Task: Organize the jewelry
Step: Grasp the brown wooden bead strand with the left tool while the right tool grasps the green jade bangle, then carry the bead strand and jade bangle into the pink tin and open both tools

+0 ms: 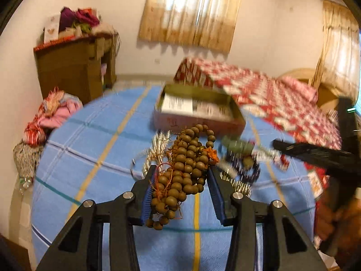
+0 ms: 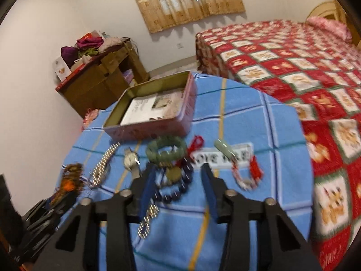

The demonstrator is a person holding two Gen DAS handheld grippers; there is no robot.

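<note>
- Holding the brown bead strand [image 1: 183, 169] in your left claw [image 1: 181, 171], you are gripping it bunched between the two blue pads, and part of it is hanging down below them.
- The strand is hanging above the blue checked tabletop [image 1: 90, 140], and the open tin box [image 1: 198, 106] is standing behind it, near the far edge of the tabletop.
- You are carrying a loose bundle, so I think a slow and level move toward the box is best; the orange threads could catch on the silver chains lying just under it.
- Your right claw [image 2: 178, 174] is standing half open with nothing pressed between its pads; it is hovering over the dark bead bracelet [image 2: 178, 187], which is lying on the tabletop.
- The green bracelet [image 2: 167, 149], the wristwatch [image 2: 129, 160], the silver watch band [image 2: 103, 167] and the red and white bracelet [image 2: 246, 176] are lying near it, between the claw and the box.
- The dark beads are lying touching or overlapping a greenish pendant; the blur is not letting me tell which.
- If you are taking the dark bracelet next, I advise you to bring the pads down around one side of the ring only, so that the neighbours are not being dragged.
- I advise you to put the brown strand in the box first, before the right claw closes.
</note>
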